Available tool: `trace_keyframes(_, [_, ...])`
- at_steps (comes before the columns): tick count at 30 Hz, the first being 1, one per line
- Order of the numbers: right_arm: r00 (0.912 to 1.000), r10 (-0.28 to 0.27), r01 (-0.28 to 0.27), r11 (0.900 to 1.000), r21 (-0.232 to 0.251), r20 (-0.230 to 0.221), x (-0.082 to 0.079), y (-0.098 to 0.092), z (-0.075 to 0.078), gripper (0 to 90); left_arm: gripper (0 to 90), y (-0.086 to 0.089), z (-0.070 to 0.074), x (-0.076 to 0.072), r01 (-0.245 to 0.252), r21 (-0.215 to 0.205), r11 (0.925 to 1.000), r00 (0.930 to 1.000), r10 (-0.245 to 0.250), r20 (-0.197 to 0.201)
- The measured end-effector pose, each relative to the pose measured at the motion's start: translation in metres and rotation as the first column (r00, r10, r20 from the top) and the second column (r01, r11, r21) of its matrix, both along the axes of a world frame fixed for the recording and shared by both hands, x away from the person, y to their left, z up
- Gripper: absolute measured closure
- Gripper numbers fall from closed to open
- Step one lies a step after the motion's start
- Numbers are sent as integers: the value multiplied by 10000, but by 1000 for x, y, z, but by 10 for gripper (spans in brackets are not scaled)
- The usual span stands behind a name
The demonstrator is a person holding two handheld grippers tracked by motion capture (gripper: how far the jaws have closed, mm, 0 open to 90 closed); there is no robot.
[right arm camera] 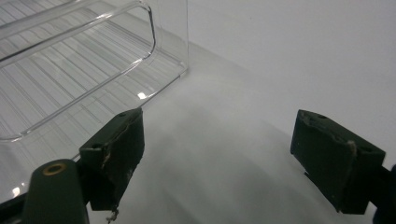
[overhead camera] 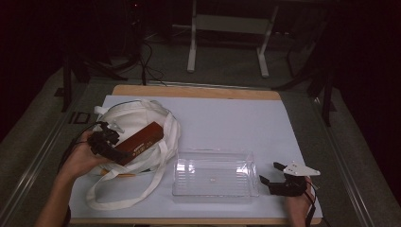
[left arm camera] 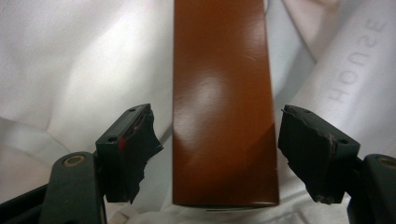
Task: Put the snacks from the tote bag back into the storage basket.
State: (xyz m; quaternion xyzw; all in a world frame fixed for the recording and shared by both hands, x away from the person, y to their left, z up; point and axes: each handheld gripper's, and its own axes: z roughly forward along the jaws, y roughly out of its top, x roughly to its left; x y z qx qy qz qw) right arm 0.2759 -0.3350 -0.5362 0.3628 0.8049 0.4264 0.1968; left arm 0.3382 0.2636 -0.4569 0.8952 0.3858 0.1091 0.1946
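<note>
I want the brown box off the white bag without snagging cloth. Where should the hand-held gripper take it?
Probably across the two long sides of the brown box at its near end, coming in along its length. It lies flat on the white bag, and the left hand-held gripper already straddles that end with gaps both sides.

A glossy reddish-brown oblong box [overhead camera: 140, 142] lies slantwise on the white tote bag [overhead camera: 137, 118].

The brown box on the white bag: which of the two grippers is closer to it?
Left. The left gripper has the brown box between its open jaws, pads not touching it, over the white bag. The right gripper rests far off, beyond the clear tray.
</note>
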Motion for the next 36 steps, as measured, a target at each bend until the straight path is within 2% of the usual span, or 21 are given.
trace_keyframes(4, [10000, 7, -7, 10000, 9, -11, 0, 0, 0, 175, 286, 1, -1, 3, -1, 63, 10000, 9996, 3, -271])
trace_keyframes(9, [10000, 16, -16, 10000, -6, -16, 0, 0, 0, 175, 313, 2, -3, 9, 152, -20, 9999, 9967, -154, -802])
trace_keyframes(13, [10000, 10, -10, 10000, 1, -30, 0, 0, 0, 175, 331, 0, -5, 12, 269, 97, 9996, 9931, -256, -1147])
trace_keyframes(17, [10000, 22, -22, 10000, -19, -29, 0, 0, 0, 175, 336, -2, -6, 14, 324, 263, 9991, 9907, -286, -1328])
trace_keyframes(22, [10000, 31, -31, 10000, -32, -38, 1, 0, 0, 175, 346, -8, -9, 17, 516, 731, 9960, 9849, -386, -1688])
trace_keyframes(30, [10000, 42, -42, 10000, -30, -61, 1, 0, 0, 175, 375, -15, -17, 23, 686, 1023, 9924, 9743, -446, -2206])
trace_keyframes(36, [10000, 38, -39, 10000, -31, -75, 1, 0, 0, 174, 374, -19, -27, 25, 798, 1276, 9886, 9626, -432, -2674])
